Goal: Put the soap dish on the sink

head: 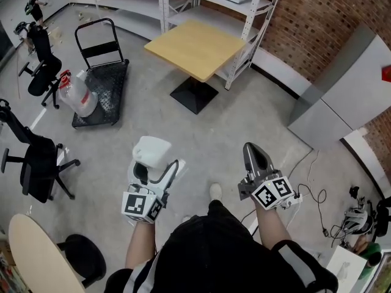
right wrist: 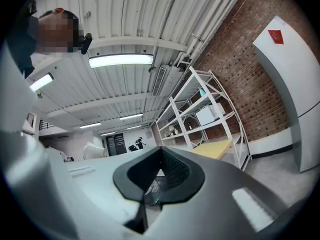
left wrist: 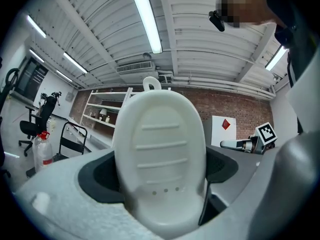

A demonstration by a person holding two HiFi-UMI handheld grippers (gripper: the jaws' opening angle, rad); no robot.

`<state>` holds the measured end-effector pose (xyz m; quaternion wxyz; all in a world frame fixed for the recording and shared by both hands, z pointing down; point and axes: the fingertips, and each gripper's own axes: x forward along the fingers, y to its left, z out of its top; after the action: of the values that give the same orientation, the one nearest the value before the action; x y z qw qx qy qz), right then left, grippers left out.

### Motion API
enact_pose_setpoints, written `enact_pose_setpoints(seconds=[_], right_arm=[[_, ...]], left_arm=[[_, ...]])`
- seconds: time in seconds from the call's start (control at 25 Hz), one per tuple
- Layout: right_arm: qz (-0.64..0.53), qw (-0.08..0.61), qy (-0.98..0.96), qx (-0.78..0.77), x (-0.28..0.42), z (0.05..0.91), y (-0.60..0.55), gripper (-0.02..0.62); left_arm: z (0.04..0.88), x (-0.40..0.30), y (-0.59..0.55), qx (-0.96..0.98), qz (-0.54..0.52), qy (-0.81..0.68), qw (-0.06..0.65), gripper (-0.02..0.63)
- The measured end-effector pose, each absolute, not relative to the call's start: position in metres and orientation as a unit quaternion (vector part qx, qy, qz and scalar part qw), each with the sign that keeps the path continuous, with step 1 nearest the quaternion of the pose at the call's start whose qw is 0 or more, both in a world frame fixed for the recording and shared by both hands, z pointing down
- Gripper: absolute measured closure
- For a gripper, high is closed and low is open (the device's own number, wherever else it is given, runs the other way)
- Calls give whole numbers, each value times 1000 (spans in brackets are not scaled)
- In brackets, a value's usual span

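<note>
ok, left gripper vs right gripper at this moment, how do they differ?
Load: the left gripper holds the white soap dish; the right gripper holds nothing.
Jaws: the left gripper's jaws stand wide apart, clamped on the soap dish; the right gripper's jaws are closed together to a point.
Shared: both point forward, side by side over the floor in front of the person.

The oval plastic soap dish is plain white, the square wooden table pale yellow, the brick wall red-brown, the concrete floor grey.
</note>
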<state>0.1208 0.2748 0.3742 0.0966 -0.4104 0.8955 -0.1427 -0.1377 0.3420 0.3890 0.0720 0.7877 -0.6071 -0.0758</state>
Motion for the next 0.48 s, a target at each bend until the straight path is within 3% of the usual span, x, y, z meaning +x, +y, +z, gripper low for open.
enact_pose_setpoints(seconds=[0.48], right_arm=[[-144, 114, 907, -378, 151, 376, 143, 592]], left_arm=[[373, -105, 228, 770, -61, -633, 42, 135]])
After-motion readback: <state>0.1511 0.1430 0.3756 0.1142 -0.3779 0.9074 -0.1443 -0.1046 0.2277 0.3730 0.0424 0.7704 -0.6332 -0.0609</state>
